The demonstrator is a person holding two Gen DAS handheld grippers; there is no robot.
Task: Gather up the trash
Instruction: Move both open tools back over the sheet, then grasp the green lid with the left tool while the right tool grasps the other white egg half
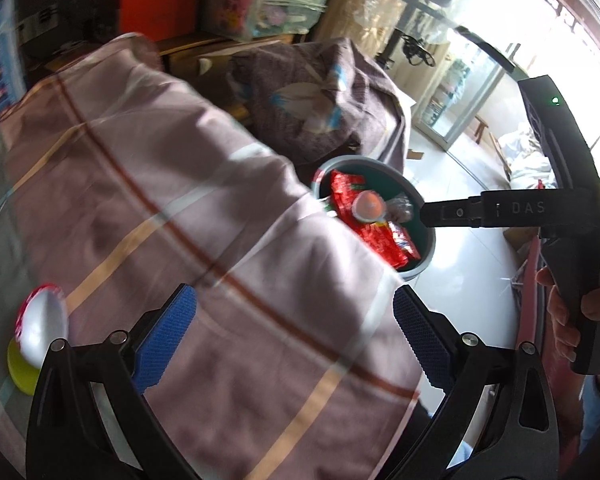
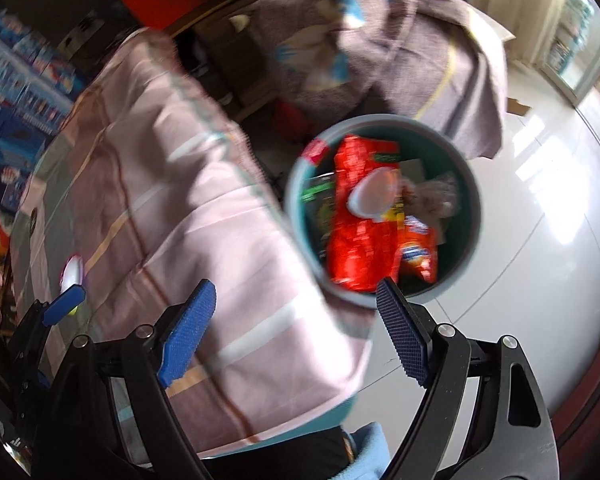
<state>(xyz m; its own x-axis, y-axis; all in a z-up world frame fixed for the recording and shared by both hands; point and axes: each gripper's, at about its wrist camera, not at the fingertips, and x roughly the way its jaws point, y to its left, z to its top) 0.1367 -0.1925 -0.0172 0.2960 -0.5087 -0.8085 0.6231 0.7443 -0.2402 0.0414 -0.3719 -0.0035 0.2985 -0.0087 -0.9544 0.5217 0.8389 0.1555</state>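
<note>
1. While both grippers hang over the striped tablecloth [image 1: 188, 208], the left gripper [image 1: 296, 340] stands released, nothing between its blue pads.
2. Right gripper [image 2: 296, 328]: jaws spread wide, empty, at the table edge near the bin.
3. Grey bin [image 2: 300, 216] on the white floor holds red wrappers [image 2: 360, 240] and a white cup lid [image 2: 372, 196].
4. A white-and-red cup [image 1: 42, 328] lies on the cloth, touching a yellow item [image 1: 20, 372], beside the left gripper.

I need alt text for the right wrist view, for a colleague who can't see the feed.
A round grey trash bin on a white tiled floor holds red snack wrappers and a white cup lid. The right hand-held gripper is open and empty in the foreground. Left of the bin lies a table under a pink striped cloth; the picture is motion-blurred.
</note>
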